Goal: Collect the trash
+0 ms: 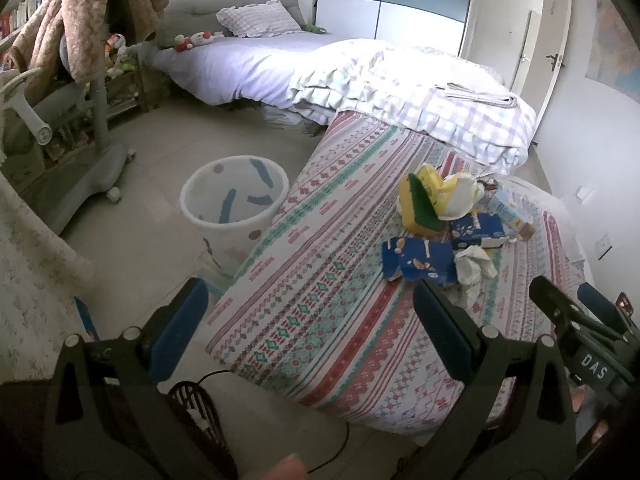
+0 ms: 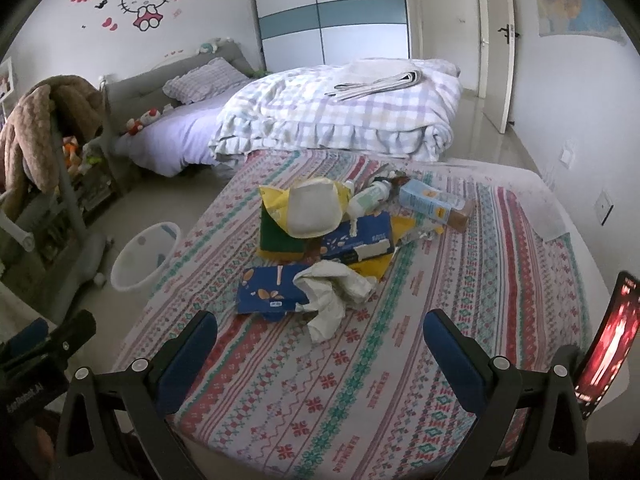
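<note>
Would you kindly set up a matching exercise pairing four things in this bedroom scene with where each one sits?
Things:
1. waste bin
2. crumpled tissue
3. folded newspaper
4. brown blanket

Places:
A. on top of the checked duvet
B. draped over the chair
C. on the floor beside the patterned bed
D. on the patterned sheet, nearest the right gripper

Pairs: 1-C, 2-D, 3-A, 4-B

surface materials and finishes

the patterned bed cover (image 2: 400,360) was matt woven cloth. the blue boxes (image 2: 272,290) were printed cardboard with a slight sheen. the crumpled tissue (image 2: 336,284) was soft paper. the waste bin (image 1: 236,204) was smooth plastic. the floor (image 1: 160,168) was glossy tile.
</note>
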`<state>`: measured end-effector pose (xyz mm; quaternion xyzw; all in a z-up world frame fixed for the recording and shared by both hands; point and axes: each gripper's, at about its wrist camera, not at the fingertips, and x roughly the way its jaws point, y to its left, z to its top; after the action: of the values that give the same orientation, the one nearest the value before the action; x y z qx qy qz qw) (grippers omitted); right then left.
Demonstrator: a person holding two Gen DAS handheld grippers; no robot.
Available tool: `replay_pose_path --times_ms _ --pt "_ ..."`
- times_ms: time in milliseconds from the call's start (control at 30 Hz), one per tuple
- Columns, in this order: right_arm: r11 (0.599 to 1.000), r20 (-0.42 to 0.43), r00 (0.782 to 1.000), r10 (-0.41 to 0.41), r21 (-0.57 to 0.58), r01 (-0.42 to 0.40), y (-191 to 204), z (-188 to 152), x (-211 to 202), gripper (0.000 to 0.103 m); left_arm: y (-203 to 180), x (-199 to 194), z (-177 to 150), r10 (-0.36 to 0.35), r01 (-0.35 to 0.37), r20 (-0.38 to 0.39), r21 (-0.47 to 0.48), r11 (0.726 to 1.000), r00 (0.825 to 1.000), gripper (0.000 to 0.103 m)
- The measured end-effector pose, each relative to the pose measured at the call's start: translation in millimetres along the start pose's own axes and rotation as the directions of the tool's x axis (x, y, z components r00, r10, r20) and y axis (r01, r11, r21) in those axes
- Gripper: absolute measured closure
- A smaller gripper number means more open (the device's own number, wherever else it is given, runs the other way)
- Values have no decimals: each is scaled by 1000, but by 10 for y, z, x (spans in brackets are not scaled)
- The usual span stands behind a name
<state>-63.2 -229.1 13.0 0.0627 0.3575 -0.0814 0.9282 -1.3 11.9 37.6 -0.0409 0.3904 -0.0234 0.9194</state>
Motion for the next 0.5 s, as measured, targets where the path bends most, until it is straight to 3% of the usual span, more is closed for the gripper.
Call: replay_pose_path --times_ms 167,500 --pt "999 -7 999 -52 5 52 -140 187 2 0 15 58 152 -44 44 -7 4 999 999 1" --pt "999 -124 992 -18 31 22 -574 729 336 0 -77 406 513 -156 164 -140 47 985 978 1"
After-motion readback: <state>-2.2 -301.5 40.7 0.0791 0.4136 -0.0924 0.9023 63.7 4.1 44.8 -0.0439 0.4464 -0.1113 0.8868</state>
